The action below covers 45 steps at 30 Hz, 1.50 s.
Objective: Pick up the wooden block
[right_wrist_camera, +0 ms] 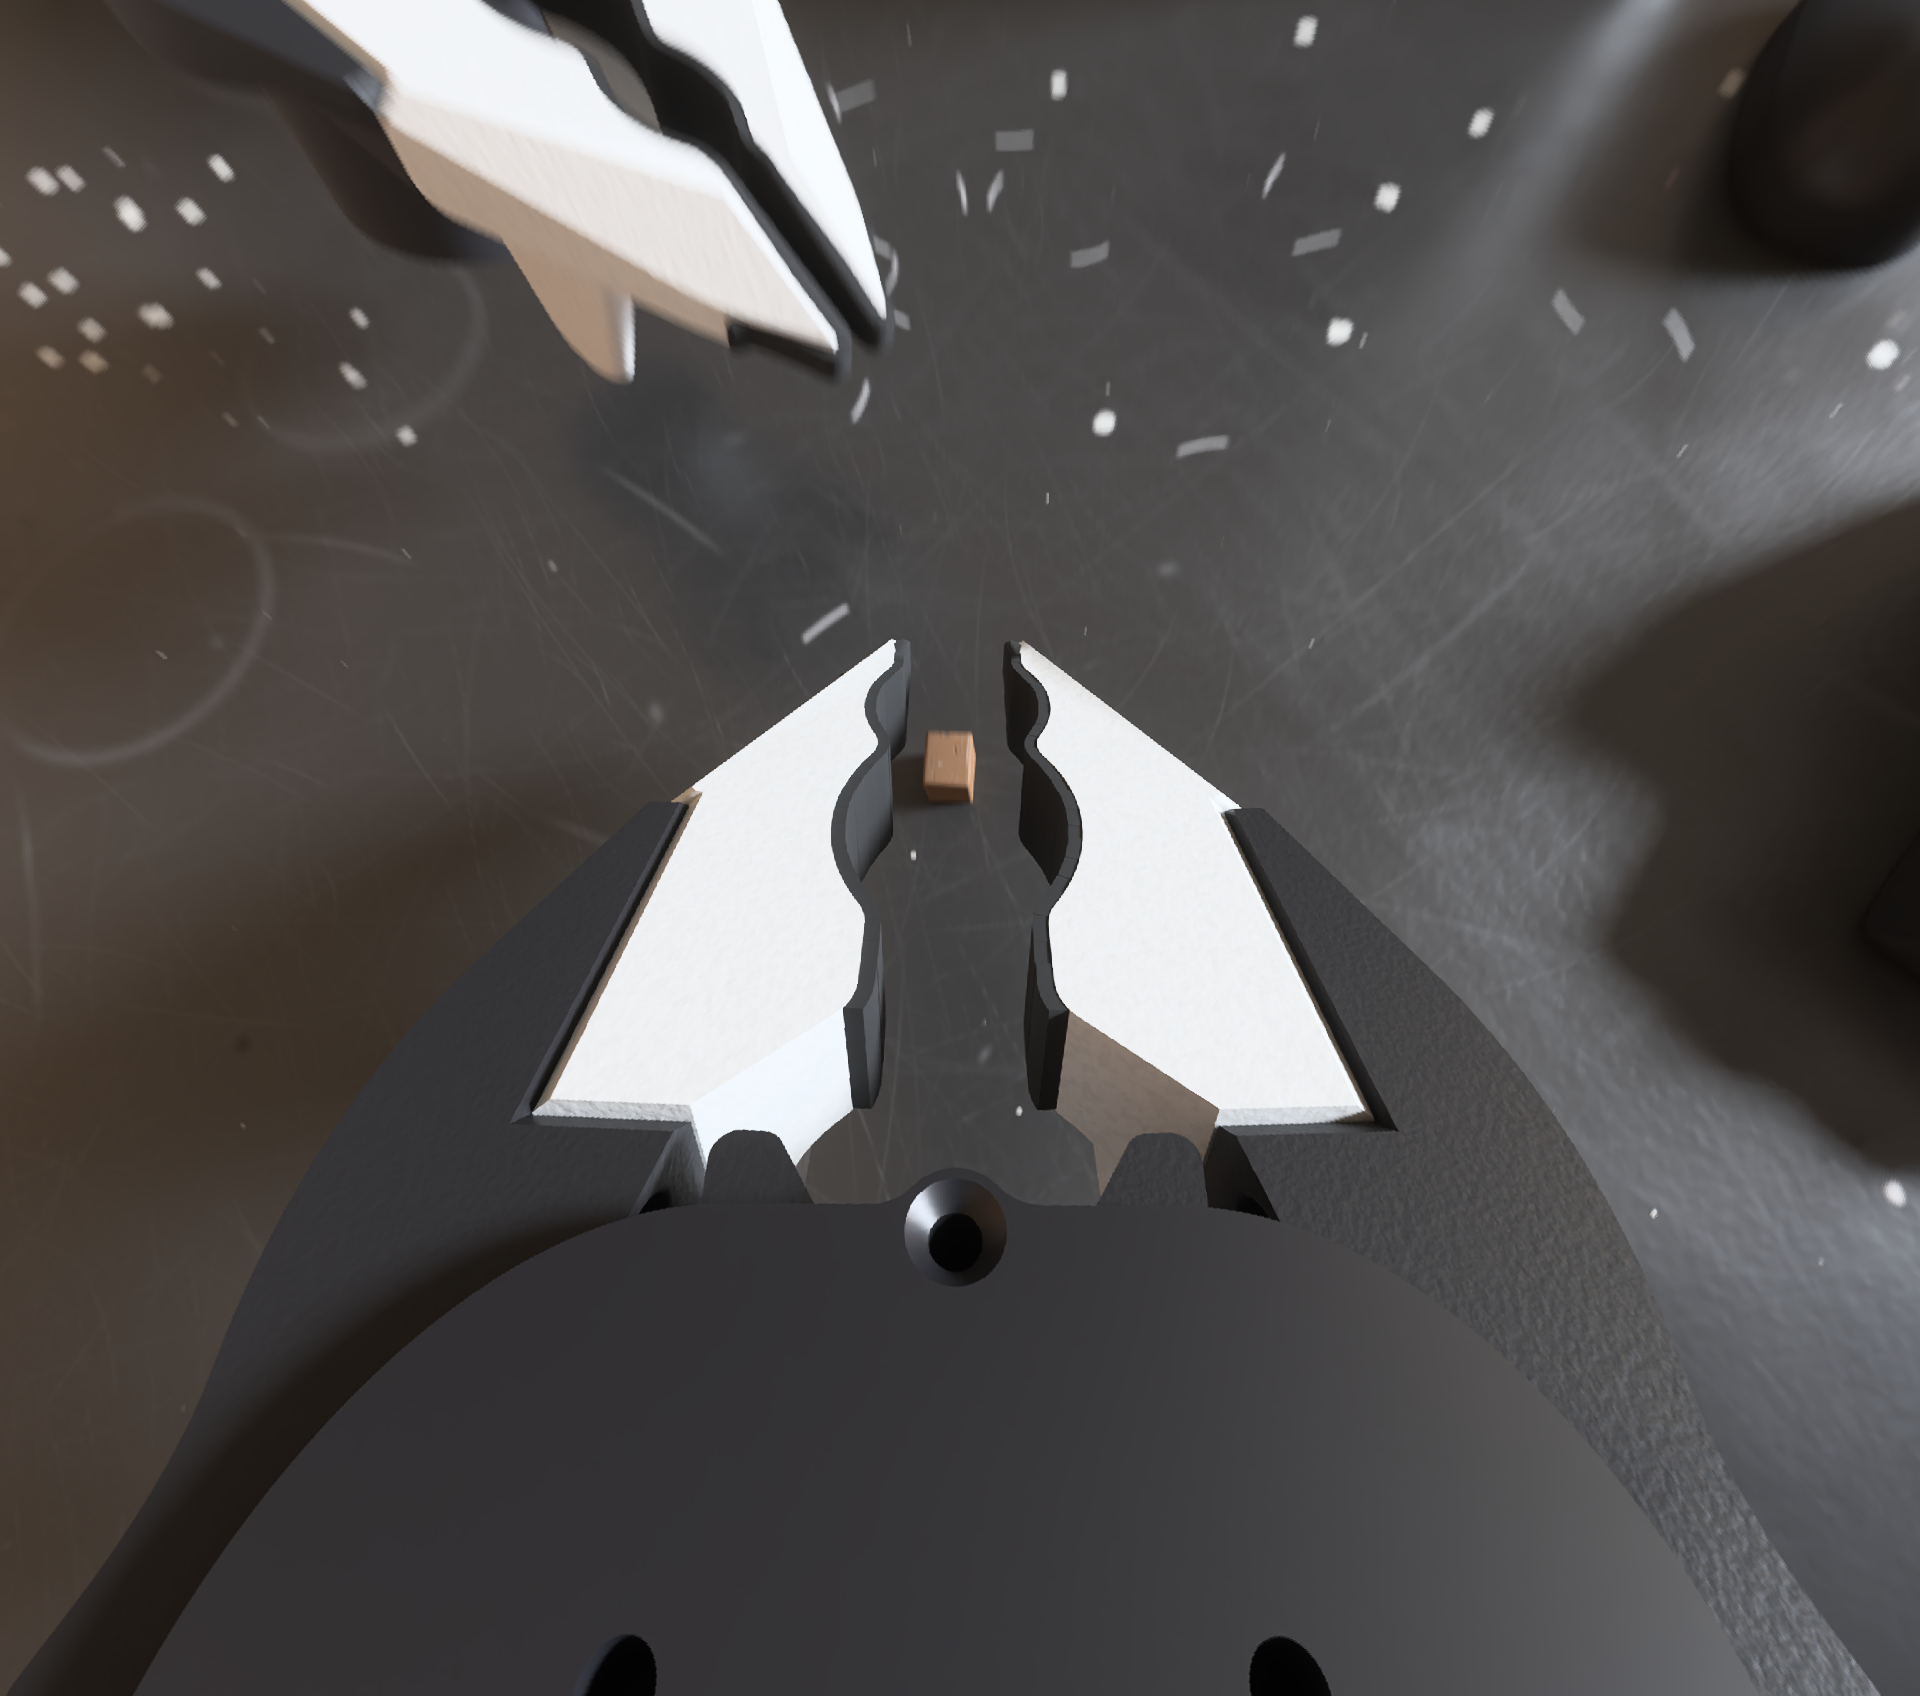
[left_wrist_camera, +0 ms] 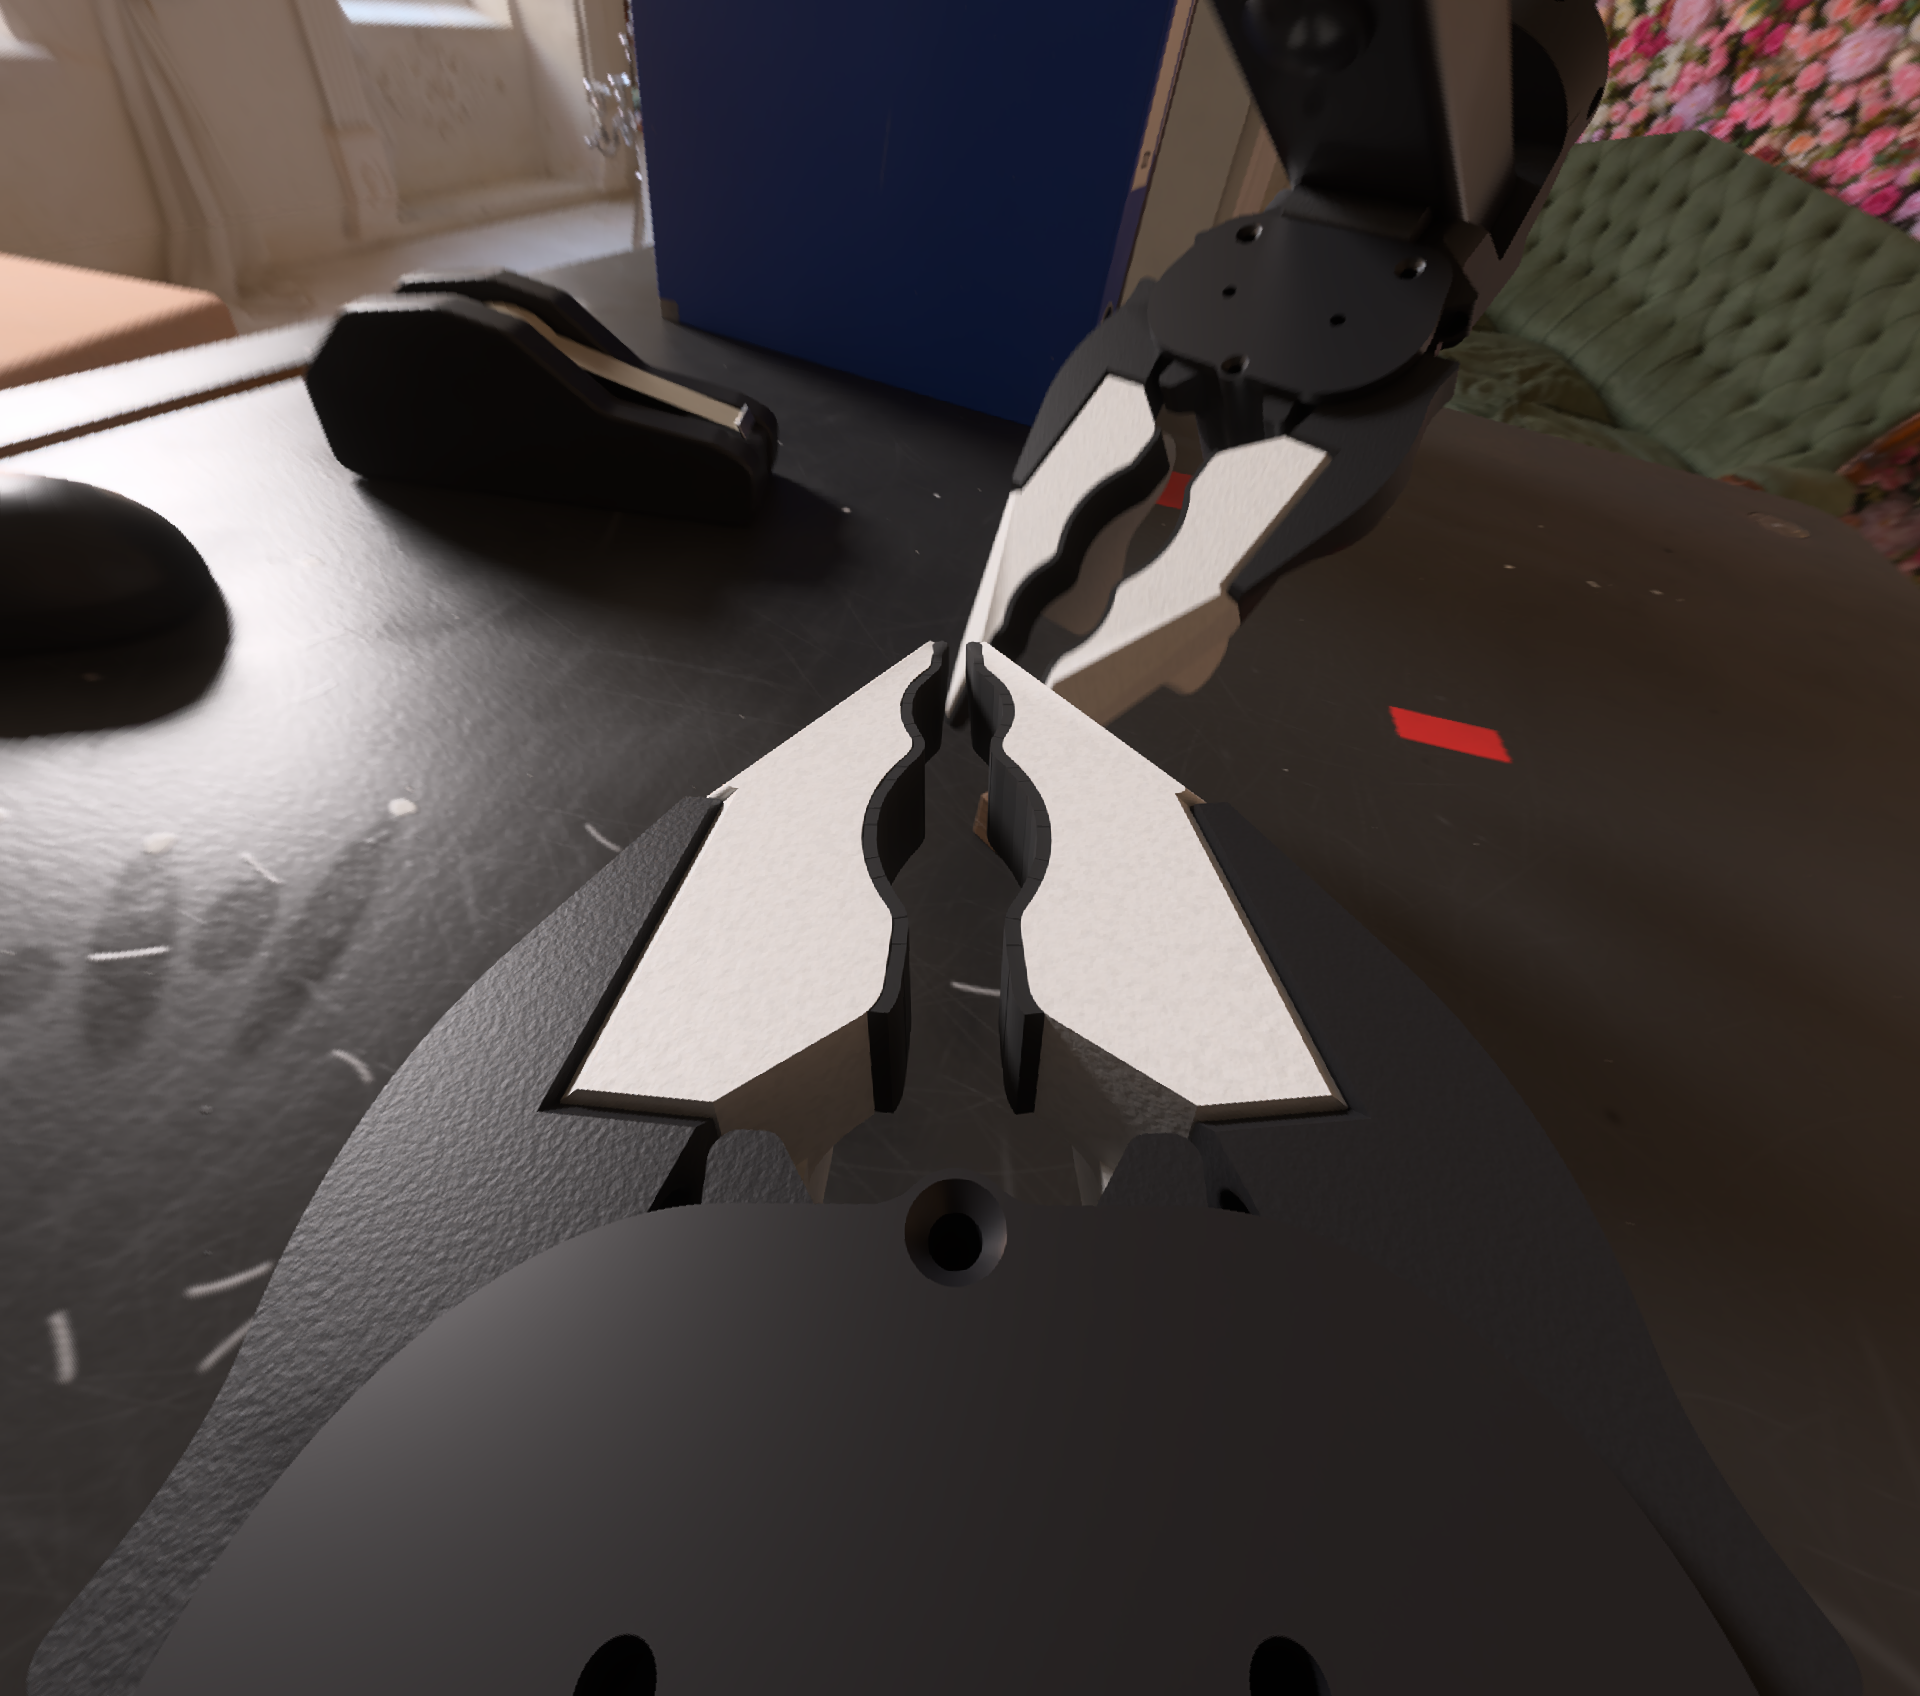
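Note:
The wooden block is a small tan cube lying on the dark scratched table. In the right wrist view it shows in the gap between my right gripper's fingers. My right gripper is open, points down over the block and is apart from it. A tan sliver of the block shows through the left fingers' gap. My left gripper is shut and empty, its tips close beside the right gripper's tips. It also shows in the right wrist view, at the upper left.
A black tape dispenser, a tall blue box and a black mouse stand on the table beyond and to the left. A red marker lies to the right. A green sofa is behind.

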Motion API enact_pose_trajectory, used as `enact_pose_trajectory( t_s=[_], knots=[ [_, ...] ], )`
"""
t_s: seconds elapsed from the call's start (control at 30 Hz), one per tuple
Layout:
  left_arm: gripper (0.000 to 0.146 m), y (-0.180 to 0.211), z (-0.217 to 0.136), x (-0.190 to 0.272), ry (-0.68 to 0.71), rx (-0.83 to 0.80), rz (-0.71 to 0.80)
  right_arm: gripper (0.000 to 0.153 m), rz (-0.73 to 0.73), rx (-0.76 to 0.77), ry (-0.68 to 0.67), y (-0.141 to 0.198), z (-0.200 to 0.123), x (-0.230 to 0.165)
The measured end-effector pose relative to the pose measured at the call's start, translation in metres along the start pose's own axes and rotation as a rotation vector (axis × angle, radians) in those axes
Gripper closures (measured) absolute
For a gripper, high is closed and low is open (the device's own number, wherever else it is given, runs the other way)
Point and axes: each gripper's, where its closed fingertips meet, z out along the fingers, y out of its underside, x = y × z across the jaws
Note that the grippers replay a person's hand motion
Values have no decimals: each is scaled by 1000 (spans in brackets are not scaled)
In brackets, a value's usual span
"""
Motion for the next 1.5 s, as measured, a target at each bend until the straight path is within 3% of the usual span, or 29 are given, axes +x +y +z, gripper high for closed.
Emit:
enact_pose_trajectory(
  t_s=[0.2, 0.6, 0.7, 0.9, 1.03, 1.2, 1.37, 1.5],
  knots=[
    [143, -2, -3, -10, -67, 19, 57, 132, 33, -173, 17, 28, 11, -2],
    [143, 5, 1, -13, -79, -23, 30, 131, 4, -225, 64, 38, 17, -2],
    [143, 3, 0, -15, -90, -8, 19, 143, -4, -228, 70, 38, 17, -1],
    [143, -3, -2, -10, -36, 37, -8, 143, -26, -217, 90, 35, 17, 1],
    [143, -3, 0, -3, 27, 50, -29, 143, 4, -114, 67, 15, 6, -2],
    [143, -10, -1, 9, 82, 86, -16, 143, -24, 3, 51, -31, -33, -13],
    [143, -21, -5, 20, 144, 143, -32, 143, -158, 5, 39, -77, -76, -22],
    [143, -26, -7, 26, 158, 163, -20, 143, -166, -35, -52, -95, -81, -31]
  ],
)
